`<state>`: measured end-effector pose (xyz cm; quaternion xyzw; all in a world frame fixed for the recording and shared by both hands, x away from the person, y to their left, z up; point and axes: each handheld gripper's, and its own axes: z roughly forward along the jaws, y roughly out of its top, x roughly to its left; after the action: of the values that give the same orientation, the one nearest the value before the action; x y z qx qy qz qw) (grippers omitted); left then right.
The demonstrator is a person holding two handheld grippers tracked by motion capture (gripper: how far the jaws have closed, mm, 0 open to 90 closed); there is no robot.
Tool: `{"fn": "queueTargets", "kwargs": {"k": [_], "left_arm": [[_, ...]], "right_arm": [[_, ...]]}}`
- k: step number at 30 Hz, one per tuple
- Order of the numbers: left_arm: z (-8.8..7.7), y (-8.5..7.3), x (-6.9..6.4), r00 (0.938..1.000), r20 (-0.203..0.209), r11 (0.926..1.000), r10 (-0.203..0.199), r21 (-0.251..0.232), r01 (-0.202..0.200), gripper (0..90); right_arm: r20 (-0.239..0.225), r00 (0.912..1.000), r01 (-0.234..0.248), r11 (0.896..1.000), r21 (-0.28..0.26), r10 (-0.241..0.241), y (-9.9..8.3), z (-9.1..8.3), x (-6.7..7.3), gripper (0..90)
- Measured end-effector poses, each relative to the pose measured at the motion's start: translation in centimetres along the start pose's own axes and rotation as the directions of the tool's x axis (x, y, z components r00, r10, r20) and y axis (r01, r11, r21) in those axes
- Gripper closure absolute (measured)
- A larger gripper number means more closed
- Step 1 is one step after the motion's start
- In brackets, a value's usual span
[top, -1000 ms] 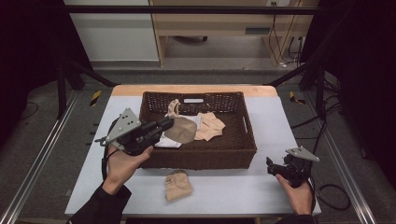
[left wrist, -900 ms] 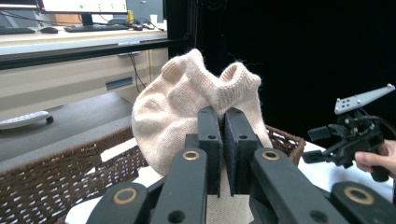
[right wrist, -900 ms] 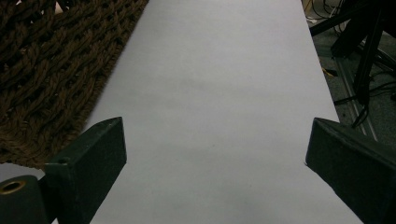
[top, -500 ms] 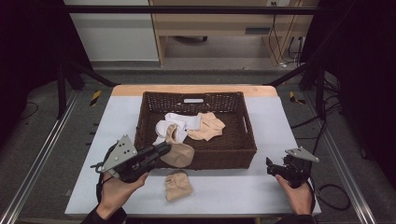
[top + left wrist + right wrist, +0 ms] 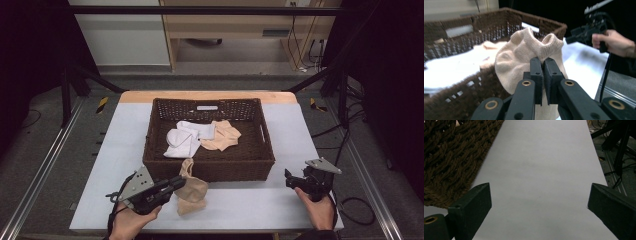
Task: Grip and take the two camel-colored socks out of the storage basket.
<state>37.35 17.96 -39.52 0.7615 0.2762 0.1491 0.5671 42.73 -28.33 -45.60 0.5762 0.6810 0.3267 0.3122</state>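
Left gripper point(image 5: 543, 65) clenched on beige sock point(image 5: 192, 189) lowered onto table point(image 5: 250, 210) before basket point(image 5: 210, 167), right gripper point(image 5: 291, 179) released, idle; next, judged: unclench, return to basket for another sock.

Light falls from above onto the white table point(image 5: 250, 210), which looks bright, while the room around it is very dark, almost black at both sides. The high view is a little soft and grainy. In the left gripper view, the beige sock point(image 5: 524, 57) pinched between the jaws is sharp, but the basket point(image 5: 456, 32) beyond the jaws is blurry and the white cloth point(image 5: 446, 72) left of the jaws glares. In the right gripper view, the table between the jaws is evenly lit, with a soft shadow close to the jaws.
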Motion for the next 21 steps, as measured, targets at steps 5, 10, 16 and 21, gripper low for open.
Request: {"fn": "queueTargets", "kwargs": {"k": [5,10,16,21], "left_arm": [[1.4,-1.8,-0.2,0.9999,0.008,0.9969,-0.014,0.077,0.013,85.3],[3.4,-4.3,0.2,0.9996,-0.001,0.9832,-0.027,0.180,0.027,85.0],[4.6,-5.7,0.6,0.9994,-0.003,0.9735,-0.036,0.226,0.035,77.5],[4.3,-5.7,0.7,0.9984,-0.025,0.9800,-0.050,0.192,0.054,56.4]], "right_arm": [[-0.003,1.0000,0.003,1.000,-0.001,-0.003,0.0,0.0,0.0,5.3],[-0.005,1.0000,0.003,1.000,0.007,-0.003,0.0,0.1,0.1,5.3],[-0.007,0.9999,0.008,1.000,0.010,-0.008,-0.1,0.2,0.1,5.3],[-0.007,1.0000,0.007,1.000,0.010,-0.007,-0.1,0.2,0.1,5.3]]}}
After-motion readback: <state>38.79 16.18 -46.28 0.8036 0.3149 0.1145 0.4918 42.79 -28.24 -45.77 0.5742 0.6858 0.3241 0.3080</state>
